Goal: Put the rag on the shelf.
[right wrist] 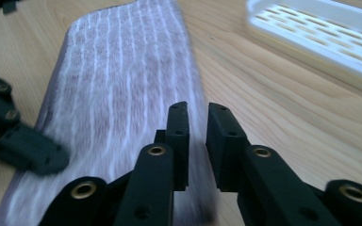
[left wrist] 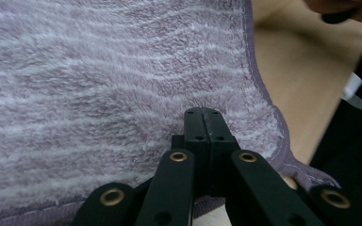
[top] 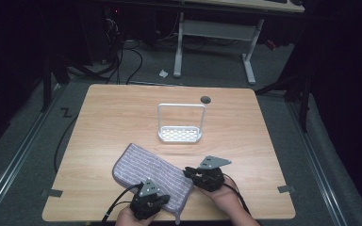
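1. A purple striped towel point(top: 151, 174) is seen lying flat on the wooden table point(top: 108, 117), at about 6 o'clock on the tabletop in the high view, close to the near edge

2. The left gripper point(top: 147, 203) is placed at the towel's near edge, at roughly 6 o'clock of the cloth in the high view

3. In the left gripper view, the left gripper's jaws are seen pressed fully together, with the towel point(left wrist: 113, 84) spread just beyond and beneath their tips; whether any cloth is pinched between them cannot be told

4. The right gripper point(top: 193, 175) is held at the towel's right-hand edge, at about 3 o'clock of the cloth in the high view

5. In the right gripper view, the right gripper point(right wrist: 197, 115) is shown with its jaws nearly closed and a narrow gap left between them; the towel's edge point(right wrist: 122, 84) is seen running into that gap, though blur hides whether the pads press on it

6. A white slotted rack point(top: 180, 134) with a tall wire handle is found near the middle of the table, at about 12 o'clock from the towel and apart from it

7. A small dark round hole point(top: 205, 99) is noted at the table's far side, at roughly 1 o'clock from the rack
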A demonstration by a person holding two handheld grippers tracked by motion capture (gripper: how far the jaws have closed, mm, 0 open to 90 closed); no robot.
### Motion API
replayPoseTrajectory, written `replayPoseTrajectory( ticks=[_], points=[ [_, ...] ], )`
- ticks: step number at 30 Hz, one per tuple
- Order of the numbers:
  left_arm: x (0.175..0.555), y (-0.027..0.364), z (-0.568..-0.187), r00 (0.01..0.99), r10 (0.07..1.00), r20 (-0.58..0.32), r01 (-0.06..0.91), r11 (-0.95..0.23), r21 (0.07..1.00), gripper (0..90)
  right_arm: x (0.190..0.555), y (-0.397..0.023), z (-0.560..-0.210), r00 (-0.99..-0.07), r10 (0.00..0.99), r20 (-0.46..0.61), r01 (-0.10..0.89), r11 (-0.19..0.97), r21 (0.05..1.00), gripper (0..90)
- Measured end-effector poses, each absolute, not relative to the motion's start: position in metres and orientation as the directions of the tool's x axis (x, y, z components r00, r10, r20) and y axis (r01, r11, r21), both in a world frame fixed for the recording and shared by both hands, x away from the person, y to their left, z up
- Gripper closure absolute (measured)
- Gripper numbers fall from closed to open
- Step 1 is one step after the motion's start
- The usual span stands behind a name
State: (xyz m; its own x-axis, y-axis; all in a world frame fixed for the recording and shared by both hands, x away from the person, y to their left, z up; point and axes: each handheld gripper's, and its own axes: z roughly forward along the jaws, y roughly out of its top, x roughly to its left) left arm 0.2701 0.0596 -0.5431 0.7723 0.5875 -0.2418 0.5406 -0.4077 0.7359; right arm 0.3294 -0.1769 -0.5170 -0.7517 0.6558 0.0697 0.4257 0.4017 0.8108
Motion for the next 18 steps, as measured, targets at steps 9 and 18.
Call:
replayPoseTrajectory(
  ticks=[9, 18],
  points=[
    [0.269, 0.057, -0.543, 0.794, 0.538, -0.283, 0.543, -0.419, 0.728, 83.3, 0.289, -0.195, -0.537, -0.755, 0.654, 0.054, 0.467, 0.478, 0.744, 85.6],
    [0.282, 0.07, -0.527, 0.765, 0.583, -0.273, 0.534, -0.339, 0.775, 64.1, 0.292, -0.197, -0.511, -0.746, 0.665, 0.036, 0.418, 0.426, 0.802, 80.8]
  ],
)
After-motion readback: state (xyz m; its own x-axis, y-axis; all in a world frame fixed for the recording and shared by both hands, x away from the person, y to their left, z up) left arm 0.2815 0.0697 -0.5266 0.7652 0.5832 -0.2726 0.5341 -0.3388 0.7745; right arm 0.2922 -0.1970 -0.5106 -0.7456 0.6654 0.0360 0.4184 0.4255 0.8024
